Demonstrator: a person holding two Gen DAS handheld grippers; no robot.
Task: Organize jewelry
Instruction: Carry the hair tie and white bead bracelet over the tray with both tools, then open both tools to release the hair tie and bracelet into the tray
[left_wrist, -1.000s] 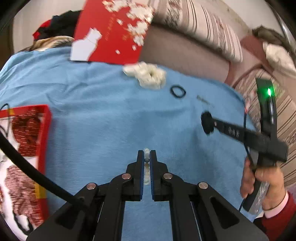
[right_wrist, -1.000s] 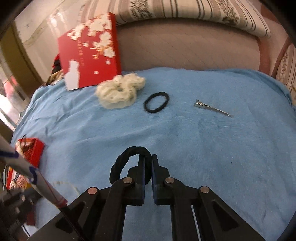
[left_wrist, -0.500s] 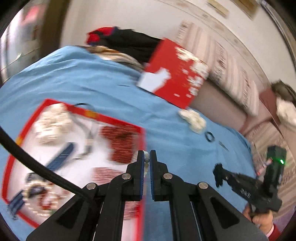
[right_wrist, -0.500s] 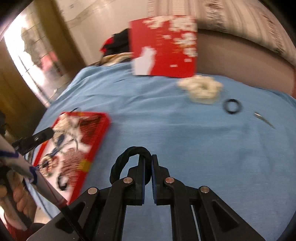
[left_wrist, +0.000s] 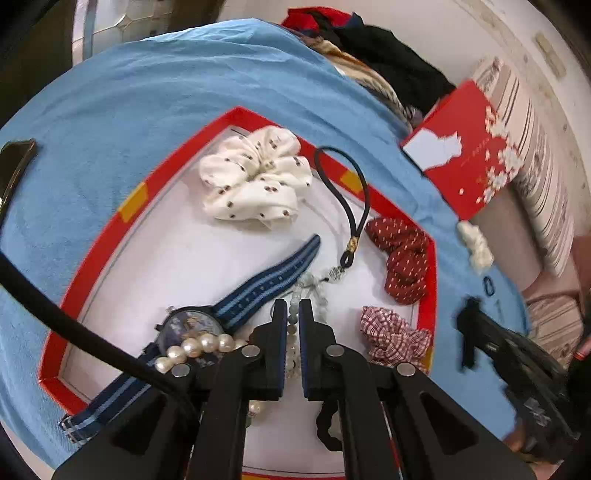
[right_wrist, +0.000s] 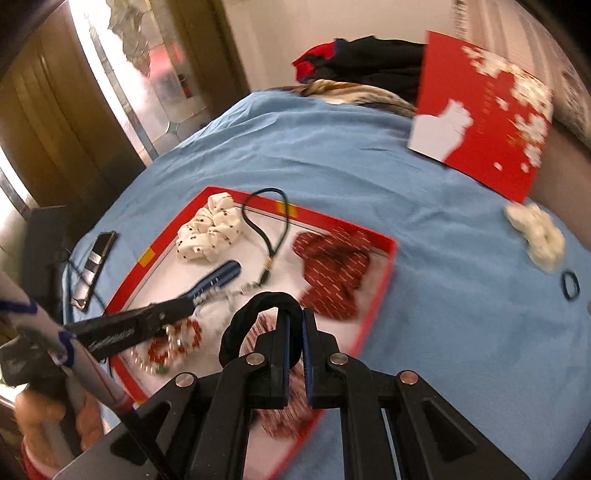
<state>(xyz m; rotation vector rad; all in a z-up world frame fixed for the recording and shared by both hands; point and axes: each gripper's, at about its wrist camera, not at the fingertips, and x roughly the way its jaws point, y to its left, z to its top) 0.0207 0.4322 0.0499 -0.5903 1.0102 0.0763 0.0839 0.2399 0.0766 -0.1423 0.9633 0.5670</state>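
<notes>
A red-rimmed white tray (left_wrist: 92, 243) (right_wrist: 380, 280) lies on the blue cloth and holds scrunchies, a blue striped watch (left_wrist: 255, 291), a pearl string (left_wrist: 195, 347) and a black cord (left_wrist: 347, 206). My left gripper (left_wrist: 292, 310) is shut on a pale bead bracelet (left_wrist: 293, 325) just above the tray; it also shows in the right wrist view (right_wrist: 192, 301). My right gripper (right_wrist: 293, 317) is shut on a black twisted hair tie (right_wrist: 255, 317) over the tray's near right part; it also shows in the left wrist view (left_wrist: 471, 325).
A red flowered box lid (left_wrist: 465, 147) (right_wrist: 484, 114) stands at the back. A cream scrunchie (right_wrist: 537, 236) and a small black hair band (right_wrist: 570, 285) lie on the cloth to the right. A phone (right_wrist: 94, 266) lies left of the tray. Clothes (left_wrist: 380, 62) are piled behind.
Both grippers have swung left from the open cloth to over the tray, each still holding its item. The left gripper has dropped close to the tray's contents.
</notes>
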